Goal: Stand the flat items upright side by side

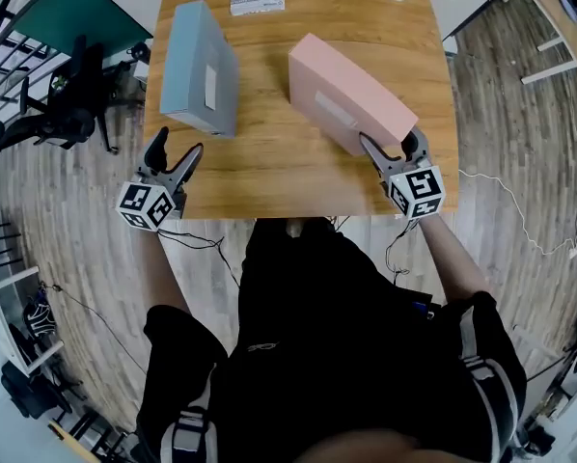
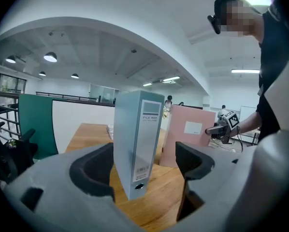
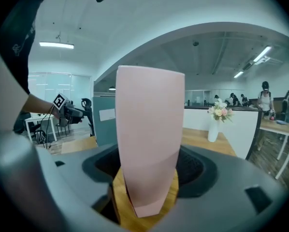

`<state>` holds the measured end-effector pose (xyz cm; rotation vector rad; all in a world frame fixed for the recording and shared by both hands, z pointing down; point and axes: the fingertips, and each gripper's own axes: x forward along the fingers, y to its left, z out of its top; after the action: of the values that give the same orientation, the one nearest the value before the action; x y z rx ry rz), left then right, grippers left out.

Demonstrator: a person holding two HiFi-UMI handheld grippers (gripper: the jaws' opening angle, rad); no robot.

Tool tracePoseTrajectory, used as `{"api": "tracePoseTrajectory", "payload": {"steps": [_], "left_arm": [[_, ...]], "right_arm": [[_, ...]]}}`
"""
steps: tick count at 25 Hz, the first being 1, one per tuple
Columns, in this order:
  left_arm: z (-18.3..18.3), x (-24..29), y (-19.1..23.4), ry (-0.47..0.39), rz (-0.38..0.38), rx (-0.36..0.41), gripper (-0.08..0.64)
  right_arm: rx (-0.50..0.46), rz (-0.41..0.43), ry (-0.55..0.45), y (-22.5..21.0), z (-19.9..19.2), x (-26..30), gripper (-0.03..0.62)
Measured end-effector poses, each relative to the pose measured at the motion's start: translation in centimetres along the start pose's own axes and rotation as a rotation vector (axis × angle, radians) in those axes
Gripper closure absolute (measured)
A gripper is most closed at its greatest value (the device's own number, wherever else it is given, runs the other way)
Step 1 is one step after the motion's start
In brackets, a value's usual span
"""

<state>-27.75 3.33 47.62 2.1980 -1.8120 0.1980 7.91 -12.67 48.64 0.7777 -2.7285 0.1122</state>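
Both file boxes stand upright on the surface (image 1: 269,177). The blue file box (image 1: 200,70) is taken as reference. The pink file box (image 1: 351,95) is to its right, clearly apart and skewed, with its near end angled further from the blue one.

The right claw (image 1: 391,149) is closed on the pink box's near end, pads against both faces. The left claw (image 1: 177,149) gapes wide and empty, just short of the blue file box and not touching it.

Judged: standing is done. Still to do: square the pink box and slide it alongside the blue.
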Motion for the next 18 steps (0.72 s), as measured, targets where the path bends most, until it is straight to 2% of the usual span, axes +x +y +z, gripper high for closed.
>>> {"api": "tracePoseTrajectory", "payload": {"steps": [5,10,14,18], "left_arm": [[0.1,2.4,1.3,0.022,-0.132,0.039,0.147],[0.5,3.8,1.9,0.026,-0.23,0.076,0.147],[0.9,4.8,1.9,0.006,-0.279,0.091,0.147],[0.6,5.2,1.5,0.019,-0.305,0.11,0.147]], "right_arm": [[0.055,-0.094,-0.009,3.7,1.0,2.2,0.261],[0.084,-0.115,0.004,7.5,2.0,4.2,0.265],[0.112,-0.137,0.007,9.9,2.7,6.0,0.265],[0.125,-0.163,0.006,12.1,3.3,7.7,0.265]]}}
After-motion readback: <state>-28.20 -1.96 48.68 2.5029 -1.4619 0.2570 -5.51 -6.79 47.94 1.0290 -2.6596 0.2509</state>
